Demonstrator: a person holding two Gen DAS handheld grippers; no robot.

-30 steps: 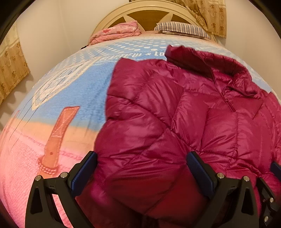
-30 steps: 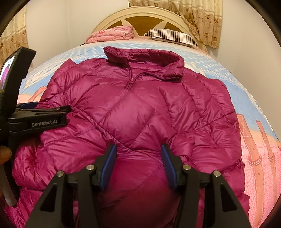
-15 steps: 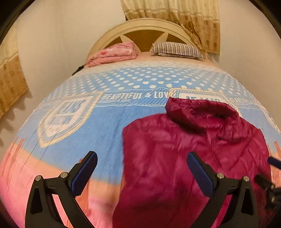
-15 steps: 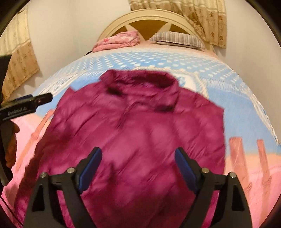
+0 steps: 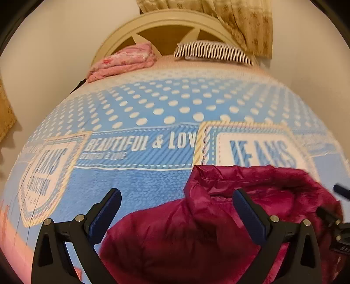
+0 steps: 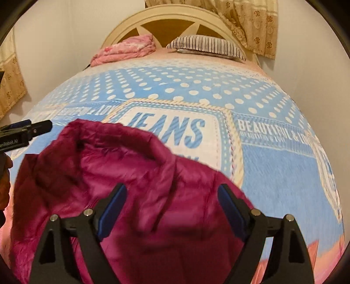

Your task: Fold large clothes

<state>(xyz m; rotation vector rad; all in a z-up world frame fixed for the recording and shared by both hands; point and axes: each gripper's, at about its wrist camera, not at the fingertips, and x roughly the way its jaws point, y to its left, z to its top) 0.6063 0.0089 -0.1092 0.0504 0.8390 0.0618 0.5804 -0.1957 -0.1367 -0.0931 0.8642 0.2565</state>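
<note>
Magenta puffer jacket [image 5: 218, 229] lies on the bed [image 5: 153, 104], collar toward the headboard. Left gripper [image 5: 176, 209] and right gripper [image 6: 171, 204] gape wide and hold nothing. I'd pinch both shoulder seams evenly, since the slick fill slips. Hem and sleeves cut off, motion-blurred.

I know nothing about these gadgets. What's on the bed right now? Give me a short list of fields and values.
garment: dark magenta quilted puffer jacket, lying on the bed, collar toward the headboard
bedding: blue polka-dot bedspread printed JEANS
at the headboard: folded pink blanket; striped pillow
left gripper: open, holds nothing
right gripper: open, holds nothing
backdrop: cream arched headboard, beige patterned curtain
</note>
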